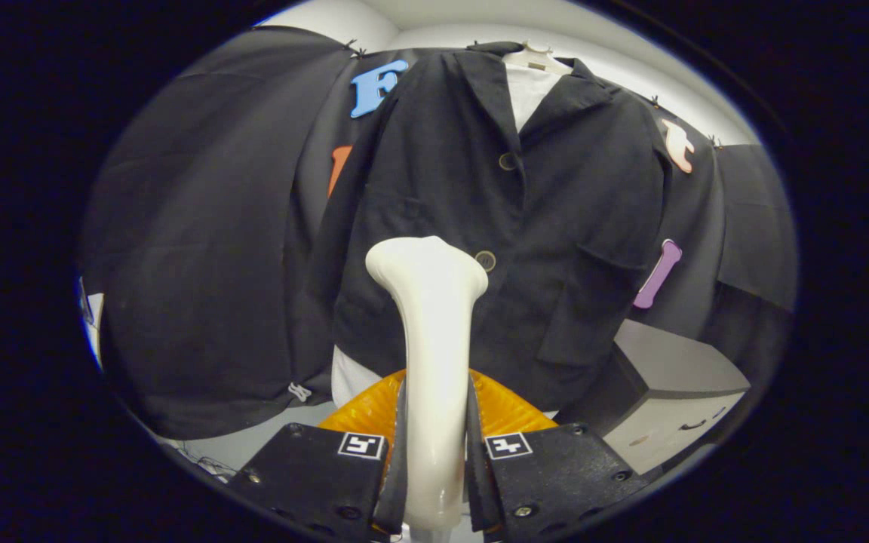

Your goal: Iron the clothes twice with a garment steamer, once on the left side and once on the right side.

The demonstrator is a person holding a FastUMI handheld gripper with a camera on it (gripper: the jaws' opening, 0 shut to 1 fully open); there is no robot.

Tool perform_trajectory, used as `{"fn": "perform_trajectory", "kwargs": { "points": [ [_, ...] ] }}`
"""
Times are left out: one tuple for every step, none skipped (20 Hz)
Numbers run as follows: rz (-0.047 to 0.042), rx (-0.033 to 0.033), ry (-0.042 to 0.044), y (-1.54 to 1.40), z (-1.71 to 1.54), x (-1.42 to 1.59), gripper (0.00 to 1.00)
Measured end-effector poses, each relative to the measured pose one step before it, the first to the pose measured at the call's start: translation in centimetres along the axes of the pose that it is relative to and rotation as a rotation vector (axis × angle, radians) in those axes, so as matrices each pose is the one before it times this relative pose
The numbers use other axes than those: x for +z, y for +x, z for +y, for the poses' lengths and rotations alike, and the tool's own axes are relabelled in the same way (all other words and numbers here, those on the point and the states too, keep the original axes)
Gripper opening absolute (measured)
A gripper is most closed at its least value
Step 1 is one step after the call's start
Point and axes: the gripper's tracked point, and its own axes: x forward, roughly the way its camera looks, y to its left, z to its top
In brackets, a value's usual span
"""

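The gripper (434,467) is clamping both fingers on the white garment steamer (431,354) handle, its head sitting just ahead against the black jacket (555,226) hanging beyond. It is apparently working a pass left of the buttons; next it needs a steady stroke along the fabric.

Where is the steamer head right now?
In the gripper view, the white steamer is clamped between the claw fingers, its head raised against the black jacket, just beside the lower button.
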Motion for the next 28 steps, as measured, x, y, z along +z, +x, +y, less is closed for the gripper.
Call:
{"fn": "perform_trajectory", "kwargs": {
  "points": [
    [0.02320,0.00174,-0.00836,0.075,0.212,-0.979,0.35],
    [0.01988,0.00419,-0.00376,0.256,0.286,-0.994,0.35],
    [0.02275,0.00451,-0.00746,0.187,-0.050,-0.950,0.35],
    [0.01679,0.00503,-0.00598,0.344,0.059,-0.855,0.35],
    [0.01405,0.00471,-0.00941,0.179,0.380,-1.070,0.35],
    [0.00963,0.00799,-0.01187,0.164,0.226,-0.862,0.35],
    [0.01297,0.00831,-0.01607,0.078,0.191,-1.042,0.35],
    [0.01125,0.01004,-0.01024,-0.015,0.084,-0.954,0.35],
    [0.00736,0.00820,-0.00651,-0.029,-0.142,-0.718,0.36],
    [0.00632,0.00713,-0.00303,-0.213,-0.307,-0.218,0.35],
    [-0.00148,0.00659,0.00348,-0.597,-0.479,-0.484,0.35],
    [-0.00358,0.00611,0.00008,-0.958,-0.753,-0.404,0.35],
    [-0.00732,0.00542,0.00249,-1.175,-0.940,-0.552,0.35],
    [-0.00663,0.00146,0.00715,-1.245,-1.112,-0.421,0.35],
    [-0.00608,-0.00063,0.00816,-1.058,-1.176,-0.549,0.35],
    [-0.00882,-0.00349,0.00975,-1.301,-1.437,-0.587,0.35],
    [-0.00250,-0.00693,-0.00216,-0.931,-1.470,-0.553,0.35],
    [0.00752,-0.01131,0.01145,-0.988,-1.575,-0.957,0.35],
    [0.00971,-0.00615,0.02413,-0.923,-1.520,-0.803,0.35],
    [0.00598,-0.00676,0.01989,-0.963,-1.574,-0.630,0.35],
    [0.00258,-0.01069,0.01231,-1.009,-1.640,-0.510,0.35],
    [-0.00006,-0.01063,0.01124,-0.879,-1.697,-0.443,0.35],
    [0.00388,-0.01112,0.01375,-0.998,-1.455,-0.436,0.35],
    [0.00190,-0.00965,0.01612,-0.989,-1.532,-0.481,0.35],
    [0.00139,-0.01007,0.01167,-0.936,-1.350,-0.406,0.35],
    [0.00105,-0.00992,0.01332,-0.879,-1.315,-0.412,0.35],
    [0.00352,-0.00857,0.01270,-0.821,-1.163,-0.322,0.35],
    [0.00267,-0.00812,0.01632,-0.815,-1.031,-0.390,0.35]
  ]
}}
